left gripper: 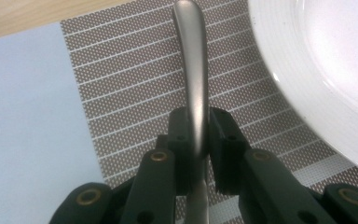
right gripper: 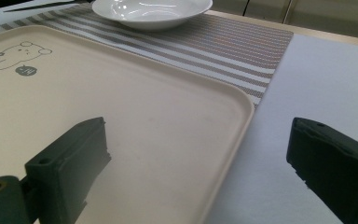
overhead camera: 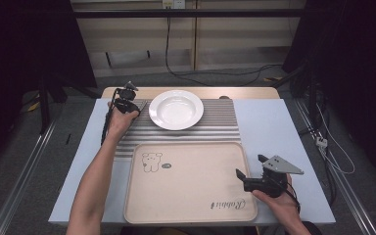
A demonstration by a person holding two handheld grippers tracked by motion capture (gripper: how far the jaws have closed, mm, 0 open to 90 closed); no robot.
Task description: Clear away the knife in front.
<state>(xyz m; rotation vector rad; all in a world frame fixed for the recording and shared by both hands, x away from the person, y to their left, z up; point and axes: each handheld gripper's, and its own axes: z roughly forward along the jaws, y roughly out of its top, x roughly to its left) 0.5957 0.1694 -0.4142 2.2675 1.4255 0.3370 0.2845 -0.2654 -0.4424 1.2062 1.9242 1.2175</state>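
Observation:
My left gripper [overhead camera: 126, 102] is at the back left of the table, just left of a white deep plate [overhead camera: 176, 109]. In the left gripper view it [left gripper: 198, 126] is shut on the handle of a metal utensil [left gripper: 193, 56], which lies over the striped placemat [left gripper: 130, 84] beside the plate's rim [left gripper: 298, 79]. The utensil's working end is hidden. My right gripper [overhead camera: 249, 165] stands open at the front right. Its jaws [right gripper: 200, 140] straddle the right edge of a beige tray [right gripper: 121, 93] with nothing between them.
The beige tray [overhead camera: 191, 196] carries a bear drawing [overhead camera: 152, 161] and lies at the front centre, overlapping the placemat [overhead camera: 220, 125]. A pale blue cloth [overhead camera: 274, 127] covers the table, and its wooden back edge [overhead camera: 245, 93] shows behind the plate.

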